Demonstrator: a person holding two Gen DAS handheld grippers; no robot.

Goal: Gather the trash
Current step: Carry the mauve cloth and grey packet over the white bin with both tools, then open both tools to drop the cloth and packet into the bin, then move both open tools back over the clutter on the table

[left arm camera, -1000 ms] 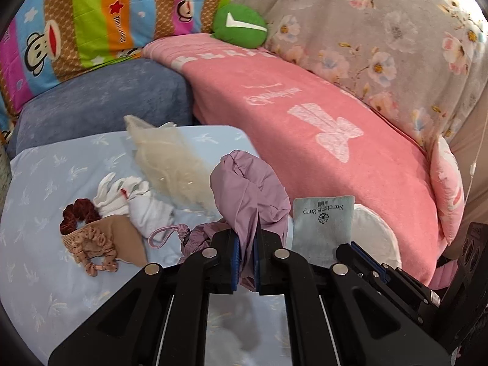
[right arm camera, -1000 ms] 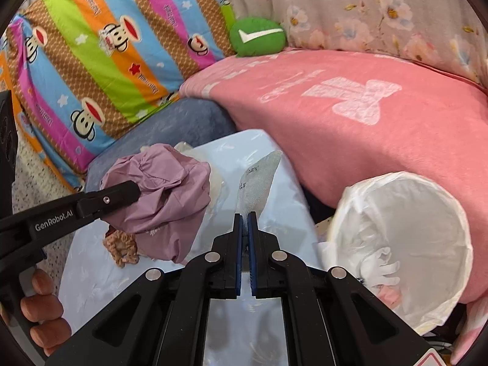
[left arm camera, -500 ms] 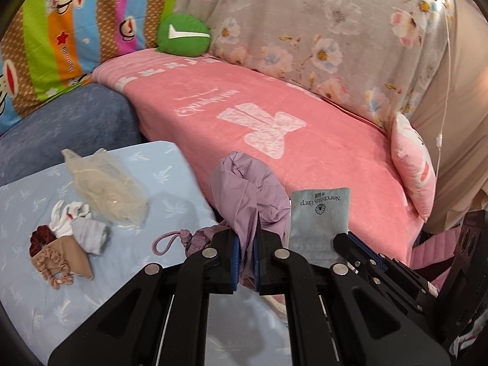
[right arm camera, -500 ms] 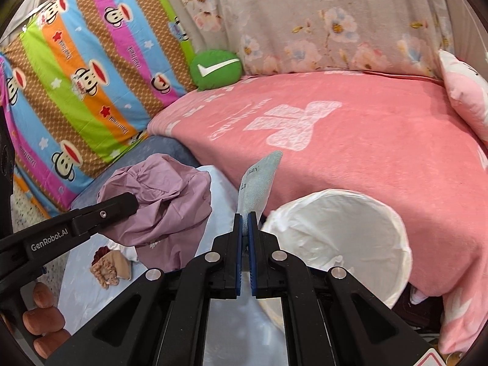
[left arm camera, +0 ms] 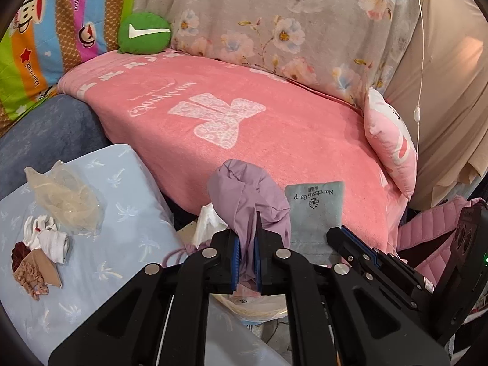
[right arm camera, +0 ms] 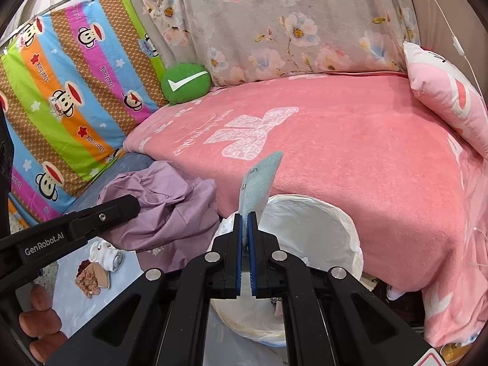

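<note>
The white plastic-lined round trash bin (right arm camera: 308, 228) sits directly below and just ahead of my right gripper (right arm camera: 245, 228), its mouth facing up. My left gripper (left arm camera: 247, 244), just beside the right on its left, is clamped on the crumpled lilac cloth bag (left arm camera: 244, 192); I judge it short of the rim. My right gripper is clamped on the flat grey-blue paper sachet (right arm camera: 259, 180), long axis upright, above the bin's near rim, so it is nearer.
</note>
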